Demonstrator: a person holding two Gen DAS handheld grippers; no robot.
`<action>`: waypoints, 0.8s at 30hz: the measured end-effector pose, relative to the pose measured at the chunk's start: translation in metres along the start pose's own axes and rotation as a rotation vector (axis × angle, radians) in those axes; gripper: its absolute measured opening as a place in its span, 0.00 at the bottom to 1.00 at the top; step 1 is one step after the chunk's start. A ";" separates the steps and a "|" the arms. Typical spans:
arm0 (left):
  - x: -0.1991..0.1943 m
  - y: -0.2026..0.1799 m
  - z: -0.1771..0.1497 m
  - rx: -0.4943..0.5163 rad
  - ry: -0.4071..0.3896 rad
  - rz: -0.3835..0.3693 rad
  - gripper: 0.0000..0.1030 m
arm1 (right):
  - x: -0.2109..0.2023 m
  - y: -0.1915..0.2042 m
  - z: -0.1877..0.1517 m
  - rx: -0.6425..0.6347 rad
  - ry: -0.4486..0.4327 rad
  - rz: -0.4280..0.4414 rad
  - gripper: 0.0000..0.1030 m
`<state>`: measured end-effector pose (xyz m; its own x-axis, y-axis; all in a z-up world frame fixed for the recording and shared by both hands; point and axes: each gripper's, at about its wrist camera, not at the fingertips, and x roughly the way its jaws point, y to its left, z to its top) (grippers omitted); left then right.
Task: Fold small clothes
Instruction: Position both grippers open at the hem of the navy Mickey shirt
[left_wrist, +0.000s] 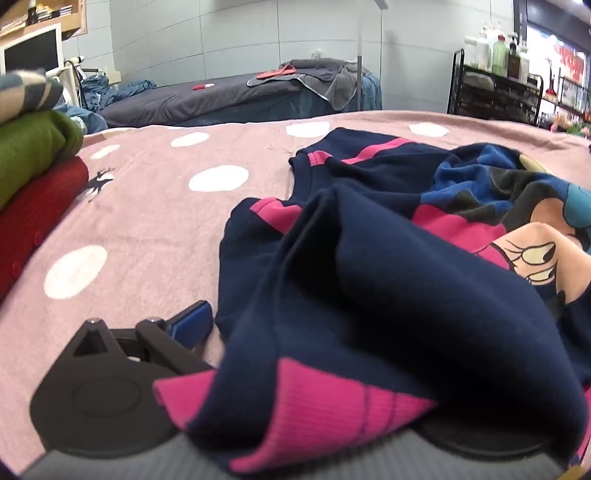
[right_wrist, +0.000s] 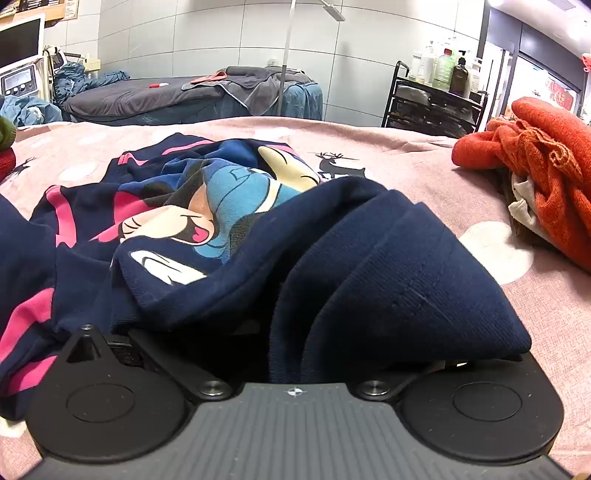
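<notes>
A small navy sweatshirt (left_wrist: 388, 280) with pink ribbed trim and a cartoon print lies crumpled on the pink spotted blanket (left_wrist: 147, 221). In the left wrist view its pink cuff drapes over my left gripper (left_wrist: 258, 332); one blue-tipped finger (left_wrist: 192, 321) shows beside the cloth and the other is hidden. In the right wrist view the sweatshirt (right_wrist: 229, 229) bunches over my right gripper (right_wrist: 291, 332), whose fingers are buried under navy folds, so the jaws are hidden.
Folded clothes, striped, green (left_wrist: 33, 147) and red (left_wrist: 33, 218), are stacked at the left. A heap of orange clothes (right_wrist: 546, 173) lies at the right. Behind the blanket stand a grey bed (right_wrist: 192, 96) and a black shelf cart with bottles (right_wrist: 436, 99).
</notes>
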<state>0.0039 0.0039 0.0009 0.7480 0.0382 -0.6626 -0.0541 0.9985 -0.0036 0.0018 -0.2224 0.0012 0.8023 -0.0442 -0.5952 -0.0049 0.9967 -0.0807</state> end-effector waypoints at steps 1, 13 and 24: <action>-0.002 0.003 0.001 0.004 -0.006 0.006 1.00 | 0.000 -0.001 0.000 0.001 0.001 0.001 1.00; -0.046 -0.023 0.001 0.147 0.157 0.072 1.00 | -0.017 0.007 0.007 -0.052 0.121 0.014 1.00; -0.101 -0.033 0.016 0.214 0.252 0.043 1.00 | -0.056 0.019 0.017 -0.162 0.239 0.027 1.00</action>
<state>-0.0589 -0.0325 0.0799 0.5598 0.0969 -0.8229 0.0779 0.9826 0.1688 -0.0332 -0.1998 0.0463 0.6375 -0.0514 -0.7688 -0.1355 0.9747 -0.1775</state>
